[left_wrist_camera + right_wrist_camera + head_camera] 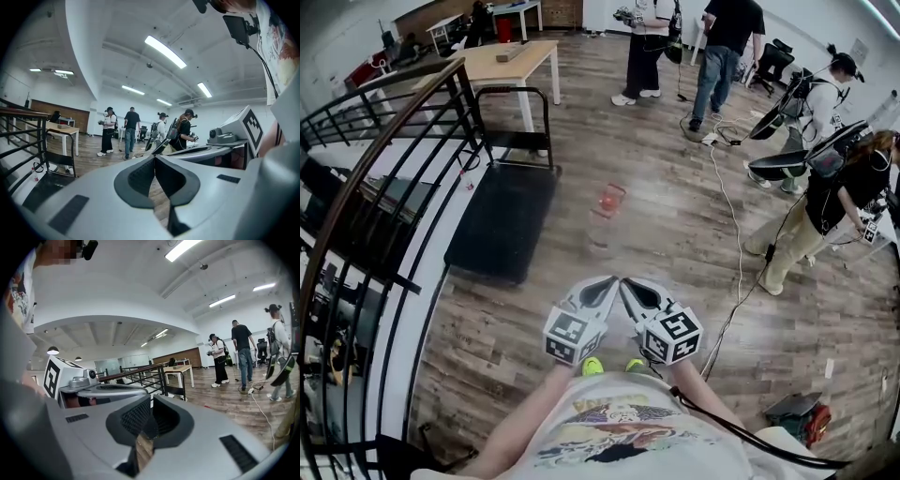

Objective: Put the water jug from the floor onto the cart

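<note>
Left gripper (606, 287) and right gripper (629, 287) are both sitting fully closed, holding nothing, side by side with tips nearly meeting. Water jug (606, 217) is standing on the wood floor (675, 234) ahead of them, just beside the black cart (500, 223).

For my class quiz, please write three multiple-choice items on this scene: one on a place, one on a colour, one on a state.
1. Where is the water jug?
A. on the floor beside the cart
B. on the cart
C. on a table

2. What colour is the jug's cap?
A. blue
B. red
C. green

3. How are the left gripper and right gripper?
A. both open
B. one grips the jug
C. both shut, empty

1 A: it stands on the floor, off the cart.
2 B: its top shows red.
3 C: each gripper view shows jaws together, nothing between.
</note>
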